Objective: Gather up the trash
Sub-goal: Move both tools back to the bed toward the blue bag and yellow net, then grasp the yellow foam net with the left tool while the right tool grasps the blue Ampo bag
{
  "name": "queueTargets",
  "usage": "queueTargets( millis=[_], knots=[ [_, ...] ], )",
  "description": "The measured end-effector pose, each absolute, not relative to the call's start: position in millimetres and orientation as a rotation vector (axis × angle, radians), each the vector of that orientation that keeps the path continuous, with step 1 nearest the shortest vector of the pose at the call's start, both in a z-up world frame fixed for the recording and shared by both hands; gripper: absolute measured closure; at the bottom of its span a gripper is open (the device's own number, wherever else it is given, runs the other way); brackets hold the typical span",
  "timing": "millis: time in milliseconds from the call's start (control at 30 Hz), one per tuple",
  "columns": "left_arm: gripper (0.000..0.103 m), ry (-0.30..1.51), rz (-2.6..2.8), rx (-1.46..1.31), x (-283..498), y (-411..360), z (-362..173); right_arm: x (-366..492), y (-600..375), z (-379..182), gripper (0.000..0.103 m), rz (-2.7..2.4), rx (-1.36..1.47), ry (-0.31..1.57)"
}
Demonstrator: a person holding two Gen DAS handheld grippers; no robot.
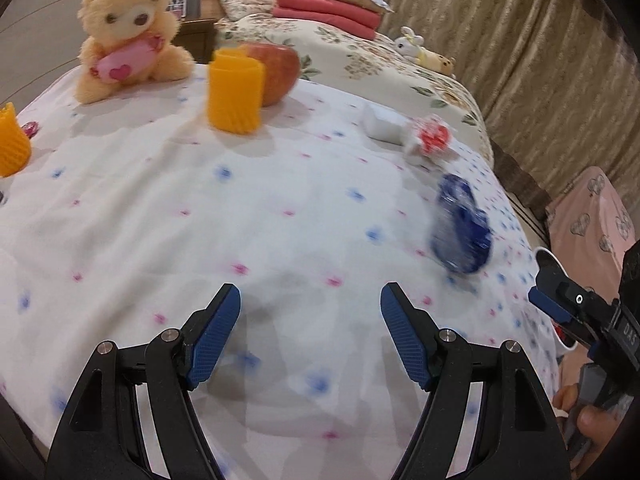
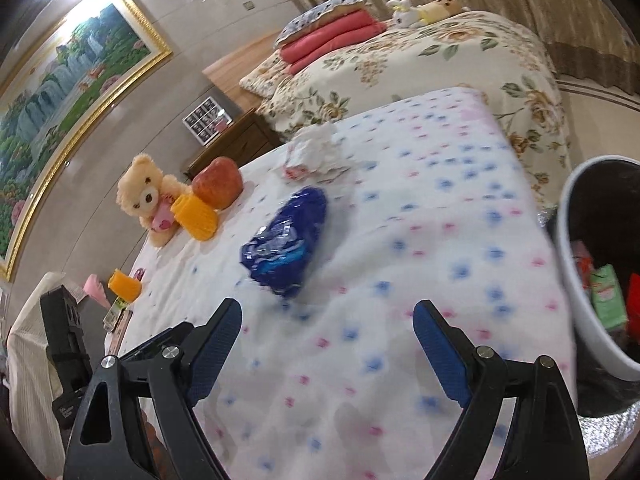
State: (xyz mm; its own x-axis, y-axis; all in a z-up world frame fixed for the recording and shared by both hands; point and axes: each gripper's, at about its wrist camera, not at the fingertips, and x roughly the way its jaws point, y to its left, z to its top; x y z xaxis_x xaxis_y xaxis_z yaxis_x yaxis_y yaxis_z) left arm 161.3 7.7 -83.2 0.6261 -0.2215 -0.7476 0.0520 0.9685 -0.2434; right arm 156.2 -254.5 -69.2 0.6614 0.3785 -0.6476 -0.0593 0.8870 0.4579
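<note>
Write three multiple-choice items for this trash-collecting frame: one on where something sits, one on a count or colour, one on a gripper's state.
1. Where does the apple sit?
A. Just behind the nearer orange ribbed cup
B. Inside the bin
C. On the flowered bed

2. How many orange ribbed cups stand on the spotted cloth?
A. One
B. Two
C. Four

3. What state is the right gripper in?
A. Shut on the blue wrapper
B. Shut on nothing
C. Open and holding nothing

Key:
1. A, the apple shows partly hidden behind that cup, beside the teddy bear.
2. B, one cup stands by the apple and a second cup at the left edge of the left wrist view.
3. C, its jaws stand wide apart over bare cloth, with the blue wrapper lying ahead of them, untouched.
</note>
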Motion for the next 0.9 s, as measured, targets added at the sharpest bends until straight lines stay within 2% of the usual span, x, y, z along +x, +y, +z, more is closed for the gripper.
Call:
queueTargets(
  millis=[400,767,900],
  knots=[
    [0.028,0.886,-0.084,-0.199,219,41,-86,195,-215,-80,0.014,0.273,0.392,0.845],
    [0.020,0.859,0.001,-0.229,299,54,-79,212,-213,-87,0.014,0.204,0.380,0.824],
    [0.020,0.828,0.060,-0.214,319,56,-84,213,-211,-88,0.015,0.213,0.369,0.820]
  ],
)
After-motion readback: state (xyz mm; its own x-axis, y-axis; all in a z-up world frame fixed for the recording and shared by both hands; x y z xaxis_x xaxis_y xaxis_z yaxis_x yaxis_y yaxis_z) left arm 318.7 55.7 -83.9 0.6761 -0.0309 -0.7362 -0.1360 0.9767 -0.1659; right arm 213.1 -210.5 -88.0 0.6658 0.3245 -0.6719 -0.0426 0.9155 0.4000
